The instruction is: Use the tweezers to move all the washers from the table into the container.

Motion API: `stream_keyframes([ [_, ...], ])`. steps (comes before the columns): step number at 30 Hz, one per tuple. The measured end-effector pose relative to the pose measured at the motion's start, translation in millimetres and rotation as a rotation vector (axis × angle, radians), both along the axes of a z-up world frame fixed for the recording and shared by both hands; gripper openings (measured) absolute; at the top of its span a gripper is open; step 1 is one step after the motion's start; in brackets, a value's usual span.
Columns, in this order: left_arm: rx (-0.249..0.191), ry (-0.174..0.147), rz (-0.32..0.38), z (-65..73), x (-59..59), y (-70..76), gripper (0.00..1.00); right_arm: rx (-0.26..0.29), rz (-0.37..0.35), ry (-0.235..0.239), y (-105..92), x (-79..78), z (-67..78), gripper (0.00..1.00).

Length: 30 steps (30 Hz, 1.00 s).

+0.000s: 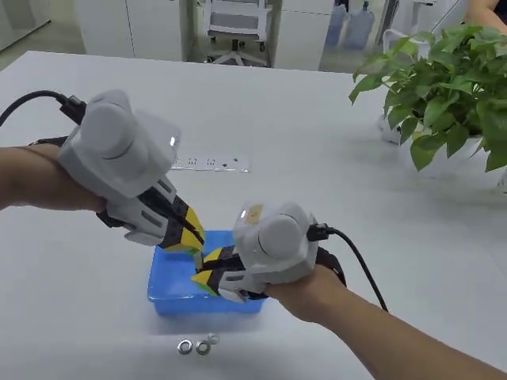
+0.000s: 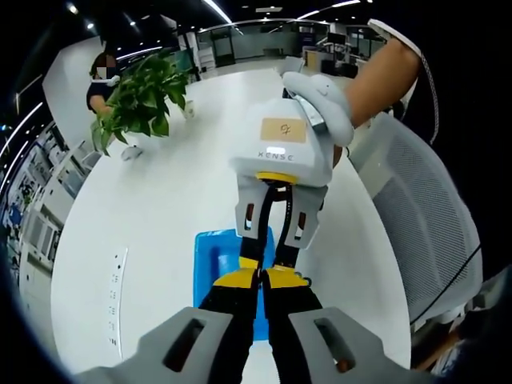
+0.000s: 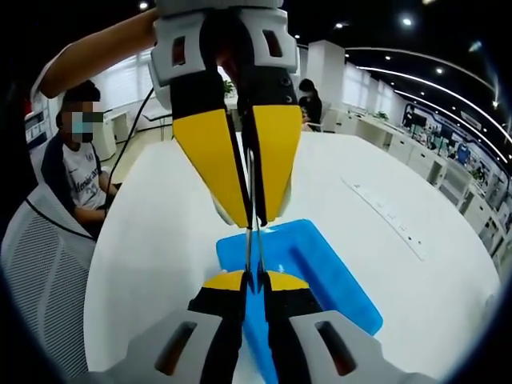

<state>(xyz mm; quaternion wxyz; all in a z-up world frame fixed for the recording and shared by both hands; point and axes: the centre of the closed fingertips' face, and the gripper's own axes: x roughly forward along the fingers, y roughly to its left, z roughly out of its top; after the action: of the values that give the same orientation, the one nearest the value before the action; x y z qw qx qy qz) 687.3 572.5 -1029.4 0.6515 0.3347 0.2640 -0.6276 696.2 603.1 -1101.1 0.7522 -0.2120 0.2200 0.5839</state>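
A blue container (image 1: pixel 168 291) sits near the table's front edge, with three small metal washers (image 1: pixel 198 345) on the table just in front of it. Both grippers meet tip to tip above the container. In the right gripper view, thin metal tweezers (image 3: pixel 250 240) run from my right gripper (image 3: pixel 254 282) up into the yellow jaws of my left gripper (image 3: pixel 252 220); both are shut on them. In the head view the left gripper (image 1: pixel 188 236) comes in from the left and the right gripper (image 1: pixel 207 279) from the right. The left gripper view shows its own tips (image 2: pixel 262 278) over the container (image 2: pixel 212 256).
A potted plant (image 1: pixel 444 95) stands at the back right. A white power strip (image 1: pixel 210 164) lies flat behind the grippers. A person (image 3: pixel 72 168) sits on a chair beside the table. An office chair (image 1: pixel 235 32) stands beyond the far edge.
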Motion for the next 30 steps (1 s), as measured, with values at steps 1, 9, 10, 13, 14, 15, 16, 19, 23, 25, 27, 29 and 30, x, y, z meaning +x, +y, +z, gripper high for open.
stream_keyframes([
  [1, -0.001, 0.001, 0.001, 1.0, -1.5, 0.1, 0.06, 0.001, 0.0, -0.001, 0.0, -1.2, 1.2, 0.1],
  [9, -0.005, -0.006, 0.004, 8.5, -14.7, 0.4, 0.06, -0.001, 0.014, -0.015, 0.1, -14.4, 9.0, 0.1],
  [10, -0.009, -0.006, 0.006, 9.3, -16.9, 0.2, 0.06, -0.001, 0.015, -0.016, 0.2, -15.9, 9.5, 0.1],
  [13, -0.009, -0.006, 0.004, 9.4, -22.6, 0.5, 0.06, -0.005, 0.022, -0.019, 0.5, -21.6, 9.6, 0.1],
  [14, -0.007, -0.005, 0.004, 8.9, -24.8, 1.1, 0.06, -0.008, 0.025, -0.021, 0.7, -23.4, 9.4, 0.1],
  [15, -0.007, -0.006, 0.005, 8.6, -26.1, 1.5, 0.06, -0.008, 0.027, -0.022, 1.0, -25.7, 9.1, 0.1],
  [16, -0.008, -0.005, 0.007, 8.2, -28.2, 2.0, 0.06, -0.008, 0.027, -0.022, 1.1, -26.1, 8.7, 0.1],
  [19, -0.002, -0.007, 0.007, 5.4, -33.0, 2.9, 0.06, -0.008, 0.033, -0.02, 2.6, -32.3, 5.8, 0.1],
  [23, 0.002, 0.003, 0.005, -0.6, -40.1, 3.9, 0.06, -0.016, 0.048, -0.016, 4.9, -40.4, -0.3, 0.1],
  [25, 0.006, 0.007, 0.004, -4.1, -43.8, 4.6, 0.06, -0.019, 0.051, -0.01, 5.8, -44.0, -3.6, 0.1],
  [27, 0.007, 0.012, 0.004, -7.1, -47.2, 5.0, 0.06, -0.021, 0.056, -0.007, 6.6, -47.2, -6.7, 0.1],
  [29, 0.007, 0.015, 0.005, -9.7, -50.3, 5.5, 0.06, -0.021, 0.06, -0.004, 7.4, -50.2, -9.4, 0.1],
  [30, 0.007, 0.015, 0.005, -10.9, -51.5, 5.6, 0.06, -0.02, 0.06, -0.003, 7.8, -50.7, -10.7, 0.1],
])
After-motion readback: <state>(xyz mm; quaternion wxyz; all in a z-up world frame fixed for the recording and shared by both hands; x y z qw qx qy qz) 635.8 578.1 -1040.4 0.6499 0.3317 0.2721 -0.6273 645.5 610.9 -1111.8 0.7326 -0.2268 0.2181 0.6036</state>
